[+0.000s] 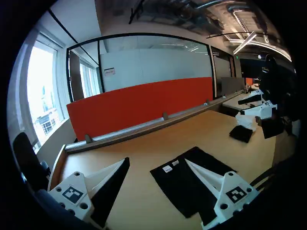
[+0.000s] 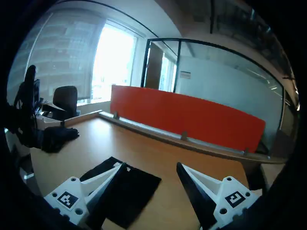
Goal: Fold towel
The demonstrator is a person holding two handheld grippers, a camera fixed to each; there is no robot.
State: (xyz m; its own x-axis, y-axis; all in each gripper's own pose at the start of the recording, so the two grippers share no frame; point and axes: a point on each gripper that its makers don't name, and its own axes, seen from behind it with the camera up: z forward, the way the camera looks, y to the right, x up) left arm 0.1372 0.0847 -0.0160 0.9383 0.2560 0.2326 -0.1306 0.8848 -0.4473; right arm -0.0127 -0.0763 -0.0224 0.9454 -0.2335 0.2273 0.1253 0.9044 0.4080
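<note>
Left gripper view: the left gripper (image 1: 156, 161) hovers low over a pale wooden table (image 1: 153, 142), its two white fingers spread wide and holding nothing. A flat black rectangular cloth towel (image 1: 180, 188) lies on the wood just ahead, partly under the right-hand finger. A small white label (image 1: 167, 168) marks its near-left corner.

The towel looks thin, soft and light, so it should drape and slide easily on the smooth wood. It is best pinched at a corner or along one short edge, and that labelled corner is nearest. Bare table stretches ahead to a long orange partition panel (image 1: 146, 101) along the far edge. To the far right a small dark folded cloth (image 1: 241, 133) sits well apart from the towel. There is ample room to lift and fold.

Right gripper view: the right gripper (image 2: 151, 165) is also spread open and empty. The same black towel (image 2: 134, 188) lies beneath and beside its left-hand finger, flat on the table (image 2: 115, 142). Whether that finger touches the cloth cannot be told. The nearest towel corner sits just ahead of the fingertip — probably the handiest place to grip. Open wood runs on to the orange partition (image 2: 184, 115), and a crumpled dark bundle (image 2: 57, 138) rests near the table's left edge, well apart.
</note>
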